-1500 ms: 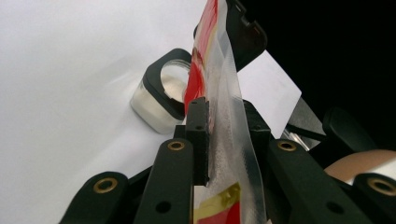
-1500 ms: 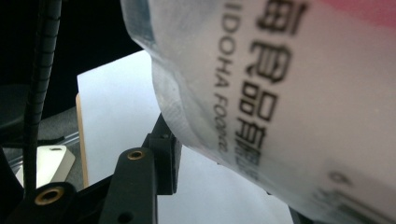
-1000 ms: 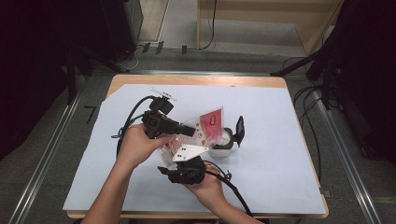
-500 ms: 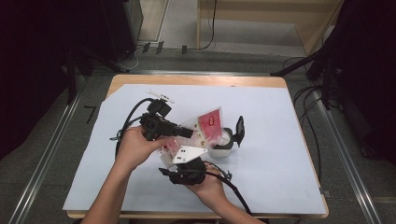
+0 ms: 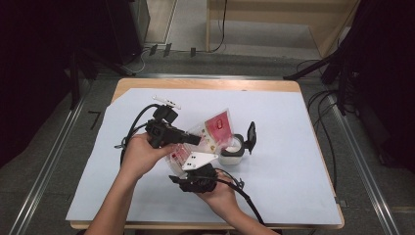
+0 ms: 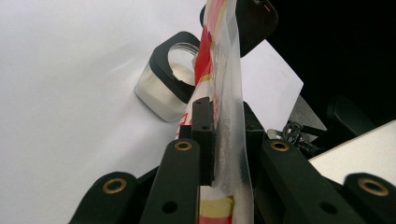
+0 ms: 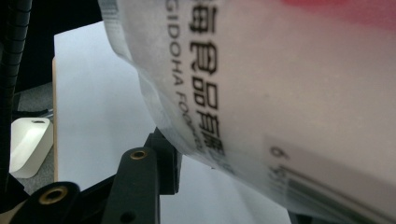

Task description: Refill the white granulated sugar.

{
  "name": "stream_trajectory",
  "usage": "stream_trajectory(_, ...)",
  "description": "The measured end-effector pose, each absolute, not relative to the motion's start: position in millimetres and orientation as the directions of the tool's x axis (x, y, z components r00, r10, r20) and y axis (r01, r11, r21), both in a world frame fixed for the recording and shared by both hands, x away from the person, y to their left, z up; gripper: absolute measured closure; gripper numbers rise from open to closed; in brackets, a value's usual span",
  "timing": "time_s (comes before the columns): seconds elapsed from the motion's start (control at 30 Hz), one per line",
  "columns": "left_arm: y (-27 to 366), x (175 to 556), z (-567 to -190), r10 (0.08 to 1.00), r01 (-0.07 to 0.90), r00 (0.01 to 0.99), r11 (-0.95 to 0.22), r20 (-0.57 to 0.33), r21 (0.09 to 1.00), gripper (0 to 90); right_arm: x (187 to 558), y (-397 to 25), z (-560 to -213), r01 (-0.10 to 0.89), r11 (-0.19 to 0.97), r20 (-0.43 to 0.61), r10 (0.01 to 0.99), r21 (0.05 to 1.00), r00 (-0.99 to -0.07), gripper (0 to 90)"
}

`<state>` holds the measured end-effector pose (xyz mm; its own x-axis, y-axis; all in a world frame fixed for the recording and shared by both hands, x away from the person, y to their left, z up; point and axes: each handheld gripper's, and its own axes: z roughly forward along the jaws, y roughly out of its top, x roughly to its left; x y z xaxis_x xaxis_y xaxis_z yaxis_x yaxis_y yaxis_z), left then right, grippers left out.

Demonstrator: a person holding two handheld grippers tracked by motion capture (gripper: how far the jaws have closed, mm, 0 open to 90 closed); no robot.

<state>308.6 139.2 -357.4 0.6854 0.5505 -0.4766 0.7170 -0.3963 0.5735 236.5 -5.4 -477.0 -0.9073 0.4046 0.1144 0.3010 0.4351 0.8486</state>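
Pouring from pouch [image 5: 208,137] into jar [image 5: 231,152]

Left gripper [image 6: 223,140] clamps pouch above jar; right gripper [image 5: 195,172] grip unclear. Keep mouth over jar, tilt slowly.

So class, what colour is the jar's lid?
Black; the lid shows best in the left gripper view.

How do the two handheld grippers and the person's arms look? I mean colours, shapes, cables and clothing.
Both grippers, left gripper and right gripper, are black, with flat black jaws fastened by brass-coloured rivets. A black cable trails from each. A light three-cornered plate sits on the right one. The forearms are bare, with no sleeves visible.
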Motion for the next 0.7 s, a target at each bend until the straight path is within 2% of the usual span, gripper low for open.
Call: stream_trajectory(0.7, 149.3, 309.6, -357.4, 0.556, 0.728, 0.672, -0.373, -0.489, 0.575, 83.7, 241.2, -8.9, -480.3, 0.322, 0.433, 0.124, 0.425, 0.842, -0.897, 59.1)
